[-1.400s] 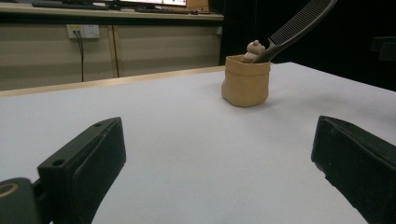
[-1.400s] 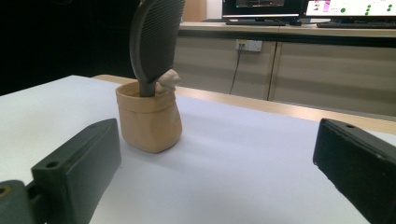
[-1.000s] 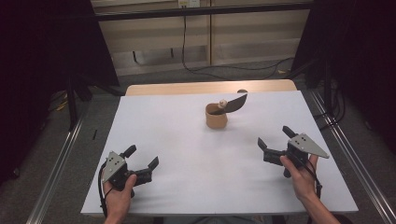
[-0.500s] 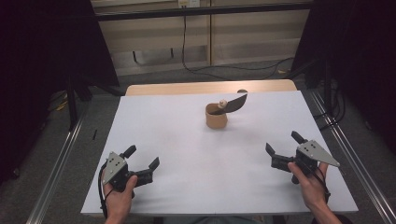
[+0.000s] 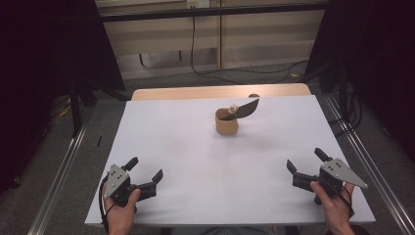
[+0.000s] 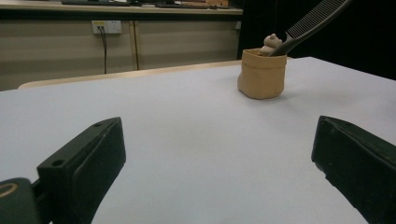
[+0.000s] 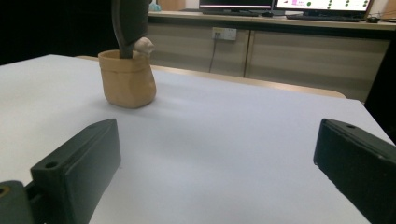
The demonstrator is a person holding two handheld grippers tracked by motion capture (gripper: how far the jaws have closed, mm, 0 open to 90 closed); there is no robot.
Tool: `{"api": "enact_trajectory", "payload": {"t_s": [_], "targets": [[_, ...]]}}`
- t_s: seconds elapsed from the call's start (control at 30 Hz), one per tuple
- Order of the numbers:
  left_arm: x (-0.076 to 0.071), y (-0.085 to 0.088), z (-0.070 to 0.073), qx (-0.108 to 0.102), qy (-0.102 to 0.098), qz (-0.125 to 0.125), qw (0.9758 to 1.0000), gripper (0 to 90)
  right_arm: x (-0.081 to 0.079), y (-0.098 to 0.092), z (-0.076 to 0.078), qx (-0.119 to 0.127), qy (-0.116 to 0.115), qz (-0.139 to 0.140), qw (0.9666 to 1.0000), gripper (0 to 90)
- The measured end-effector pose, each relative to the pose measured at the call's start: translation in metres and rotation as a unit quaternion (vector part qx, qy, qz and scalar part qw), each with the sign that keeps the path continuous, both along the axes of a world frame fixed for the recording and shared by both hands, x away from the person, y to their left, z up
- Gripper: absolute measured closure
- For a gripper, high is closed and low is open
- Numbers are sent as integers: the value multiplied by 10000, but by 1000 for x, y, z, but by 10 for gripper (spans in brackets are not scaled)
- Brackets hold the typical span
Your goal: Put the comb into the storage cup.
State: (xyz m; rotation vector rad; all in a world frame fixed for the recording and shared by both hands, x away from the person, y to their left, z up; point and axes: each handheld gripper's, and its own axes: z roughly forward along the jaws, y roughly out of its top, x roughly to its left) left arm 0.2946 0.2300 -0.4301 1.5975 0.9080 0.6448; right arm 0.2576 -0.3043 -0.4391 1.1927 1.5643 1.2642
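Both tongs wide apart, empty: left tongs (image 5: 145,175) at near-left counter (image 5: 195,161) edge, right tongs (image 5: 303,164) near-right. Tan pouch (image 5: 226,122) upright mid-counter toward far side, well apart from both, w/ black comb (image 5: 243,108) & small figure (image 5: 233,108) poking out. Looks done or not begun; nothing gripped.

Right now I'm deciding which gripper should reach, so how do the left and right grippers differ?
The left gripper sits at the table's near-left corner, the right gripper near its right edge. The left one points right toward the tan pouch, the right one up-left toward it. Both are open, empty and far from the pouch, which holds a black comb.
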Motion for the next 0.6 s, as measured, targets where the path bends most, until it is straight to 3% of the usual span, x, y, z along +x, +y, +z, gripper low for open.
{"api": "enact_trajectory", "payload": {"t_s": [0.27, 0.37, 0.43, 0.6], "targets": [[-3, 5, 0, -161, -83, 33, 9998, 29, -9, -2, 0, -40, -147, -163, 9997, 3], [-2, 6, 2, -292, -63, -72, 9995, 29, -8, 0, 0, -86, -157, -47, 9998, 4], [-2, 6, 2, -220, -98, -57, 9997, 29, -6, 0, 2, -23, -273, -17, 9996, 3], [-1, 3, 0, -152, -22, -105, 9998, 29, -4, -1, 1, 40, -214, -70, 9997, 0]]}}
